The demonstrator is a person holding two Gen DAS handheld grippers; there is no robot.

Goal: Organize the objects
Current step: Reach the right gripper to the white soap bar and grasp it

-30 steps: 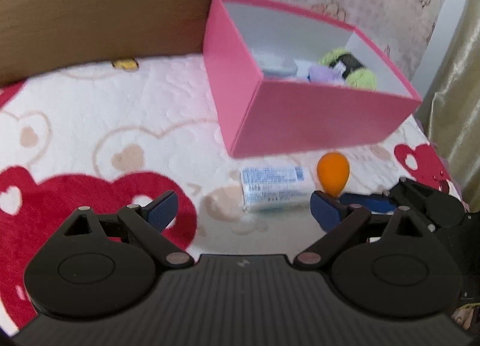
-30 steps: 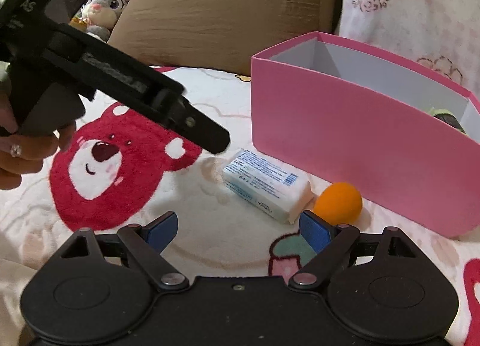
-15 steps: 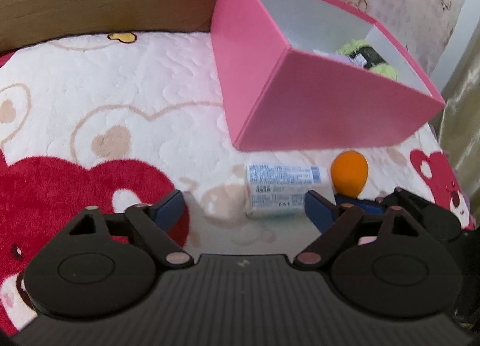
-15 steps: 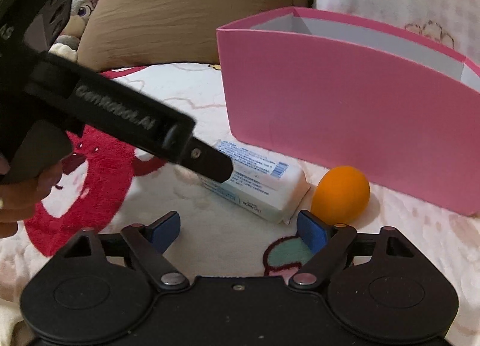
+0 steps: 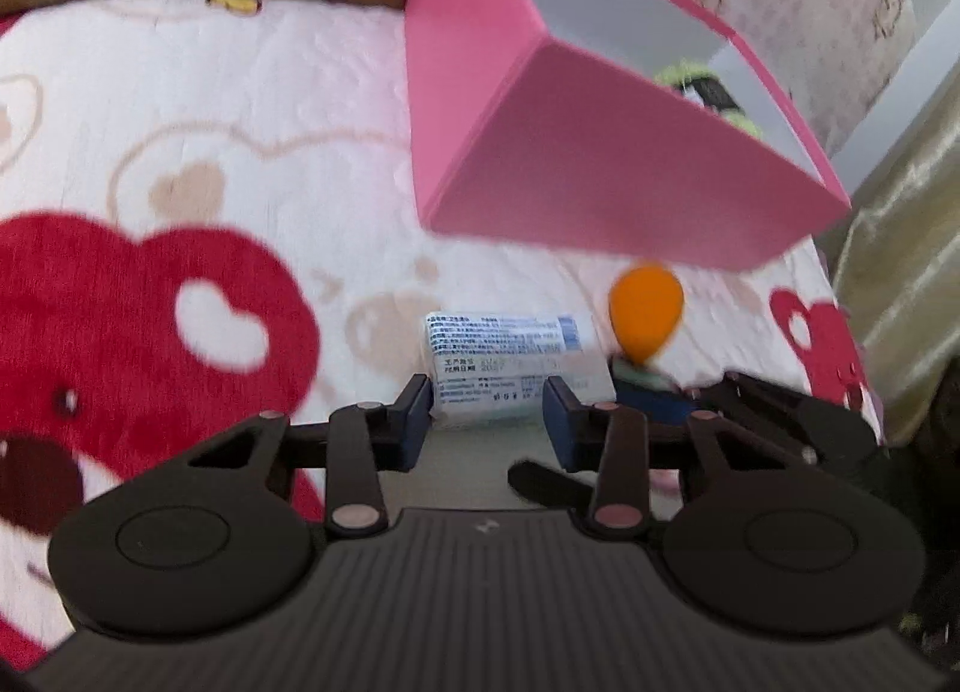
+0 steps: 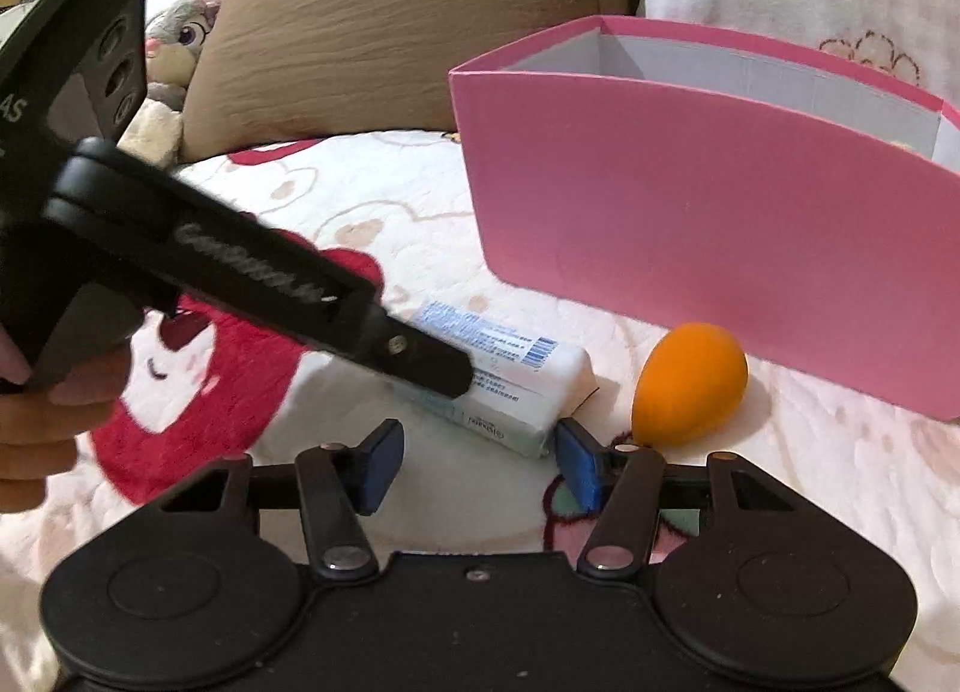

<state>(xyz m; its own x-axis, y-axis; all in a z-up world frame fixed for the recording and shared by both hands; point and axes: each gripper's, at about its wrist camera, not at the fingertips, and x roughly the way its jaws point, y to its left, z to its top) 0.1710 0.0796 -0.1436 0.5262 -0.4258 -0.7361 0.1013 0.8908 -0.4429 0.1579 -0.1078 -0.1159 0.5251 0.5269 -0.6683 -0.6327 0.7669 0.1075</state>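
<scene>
Tissue packet (image 5: 510, 371), white with blue print, lies on the bed blanket (image 5: 258, 110) just in front of the pink box (image 6: 690, 248), with the orange egg-shaped sponge (image 6: 690, 386) just beside it on the side nearer that box's wall. My left gripper (image 5: 487, 416) is down at the packet's near end; its jaws have just been closing, and the packet's end sits between the blue pads, which look to be at or very close to its sides, though I cannot tell for sure that they press yet. My right gripper (image 6: 474, 464) has also just been narrowing; it stands half spread, with only the packet's near corner by one pad and nothing pinched.

As I judge it, sorting is partly done: something green and black (image 5: 702, 86) already rests inside the box, while the packet and the sponge remain outside, both waiting to go in.

Writing: the packet carries small blue and black lines and a barcode (image 6: 540, 350), too fine to read. The side of my left gripper, seen from the right wrist, bears pale lettering that starts "Gen", blurred beyond that, and the letters "AS" show near the handle.
</scene>
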